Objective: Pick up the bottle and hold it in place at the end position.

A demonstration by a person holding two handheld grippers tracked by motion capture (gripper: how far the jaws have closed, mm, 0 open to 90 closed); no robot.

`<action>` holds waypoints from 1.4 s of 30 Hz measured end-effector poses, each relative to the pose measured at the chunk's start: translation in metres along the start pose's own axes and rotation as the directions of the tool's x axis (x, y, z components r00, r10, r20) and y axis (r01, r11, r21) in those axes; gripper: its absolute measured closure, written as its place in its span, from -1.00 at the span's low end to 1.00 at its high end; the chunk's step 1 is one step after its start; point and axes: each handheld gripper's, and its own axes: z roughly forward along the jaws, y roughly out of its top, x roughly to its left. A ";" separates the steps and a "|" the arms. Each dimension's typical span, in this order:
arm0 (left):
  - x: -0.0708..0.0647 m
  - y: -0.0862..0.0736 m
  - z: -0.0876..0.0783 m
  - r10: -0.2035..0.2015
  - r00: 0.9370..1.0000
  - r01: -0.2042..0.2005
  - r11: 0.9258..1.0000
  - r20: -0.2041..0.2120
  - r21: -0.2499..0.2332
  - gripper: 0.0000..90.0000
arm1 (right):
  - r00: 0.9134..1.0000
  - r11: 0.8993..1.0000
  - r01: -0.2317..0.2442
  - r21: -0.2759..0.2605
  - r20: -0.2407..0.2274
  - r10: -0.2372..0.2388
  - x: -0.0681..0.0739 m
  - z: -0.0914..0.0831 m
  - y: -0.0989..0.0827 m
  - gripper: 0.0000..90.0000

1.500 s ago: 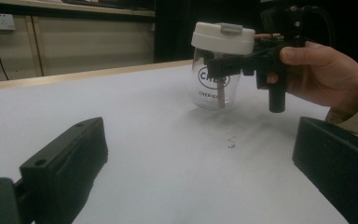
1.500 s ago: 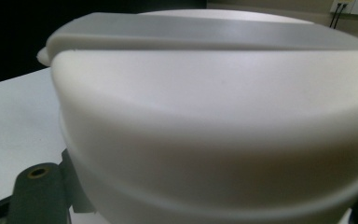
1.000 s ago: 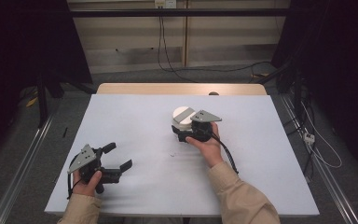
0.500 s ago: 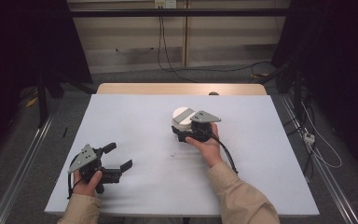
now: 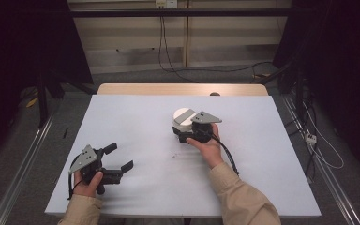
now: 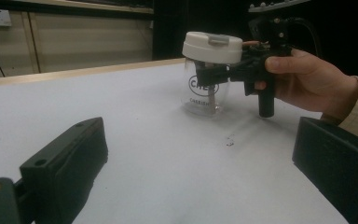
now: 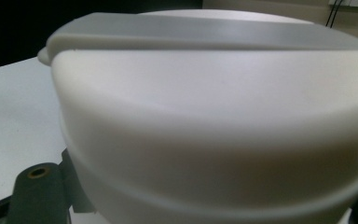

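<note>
Nothing is changed since the earlier frames: the clear glass jar with white lid (image 6: 209, 70) is clamped by the nearly closed right gripper (image 6: 214, 74); the left gripper (image 5: 121, 159) is held wide open, empty.

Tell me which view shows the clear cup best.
The left gripper view: the clear cup stands side-on, white lid and printing visible, the right gripper clamped on it. The high view gives its top; the right gripper view, a close-up lid.

Lab, black curtains (image 5: 23, 42), cables (image 5: 215, 70), bare table (image 5: 136, 117)

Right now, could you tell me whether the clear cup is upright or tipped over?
Upright: the clear cup stands on the table with its white lid on top.
</note>
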 end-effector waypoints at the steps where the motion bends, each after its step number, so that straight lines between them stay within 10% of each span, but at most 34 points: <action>1: 0.000 0.000 0.000 0.001 1.000 -0.001 1.000 0.001 0.001 -0.94 | 1.000 1.000 -0.002 0.002 -0.001 0.002 0.000 0.000 0.000 -0.60; 24: 0.000 0.000 0.004 -0.002 1.000 0.002 1.000 0.002 0.009 -0.94 | 0.999 0.999 0.047 0.010 0.001 -0.047 0.004 0.001 -0.002 -0.60; 42: -0.007 0.018 0.040 -0.028 1.000 0.028 0.999 0.003 0.046 -0.93 | 0.999 0.999 0.039 -0.002 -0.002 -0.039 0.003 0.000 -0.004 -0.59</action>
